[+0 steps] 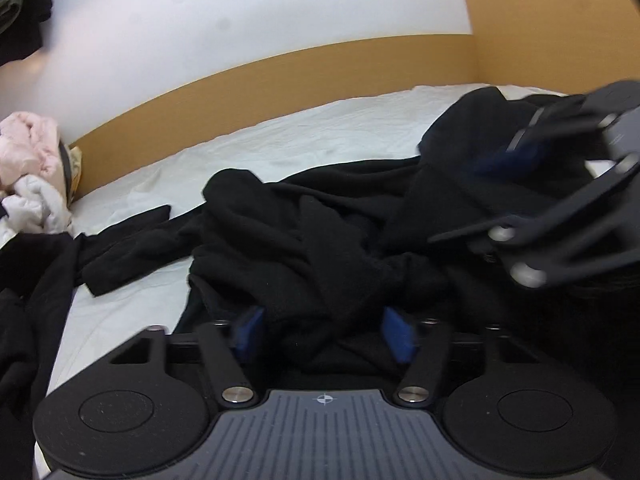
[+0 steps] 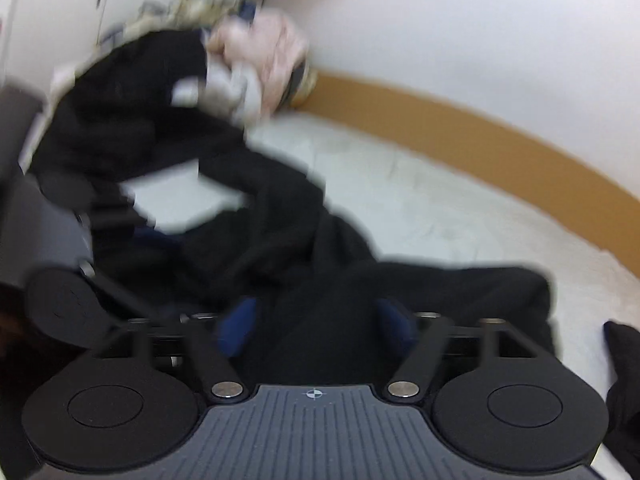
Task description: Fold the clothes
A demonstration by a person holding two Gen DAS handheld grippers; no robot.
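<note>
Closest to the lens, the left gripper [image 1: 326,334] has its blue pads spread with black cloth bunched between them; whether they pinch it I cannot tell. Same doubt for the right gripper [image 2: 316,326], blurred, fabric filling its gap. Both seem set on the black garment [image 1: 320,232] to spread it flat over the white sheet [image 1: 280,140]. Farther off, upper left, a pink and white clothes pile [image 1: 30,160] waits against the wooden bed frame [image 1: 320,66]

Black garment [image 1: 320,232] on white sheet [image 1: 280,140], tan bed frame [image 1: 320,64], pale pink clothes [image 1: 28,140], blue gripper pads [image 1: 396,336].
</note>
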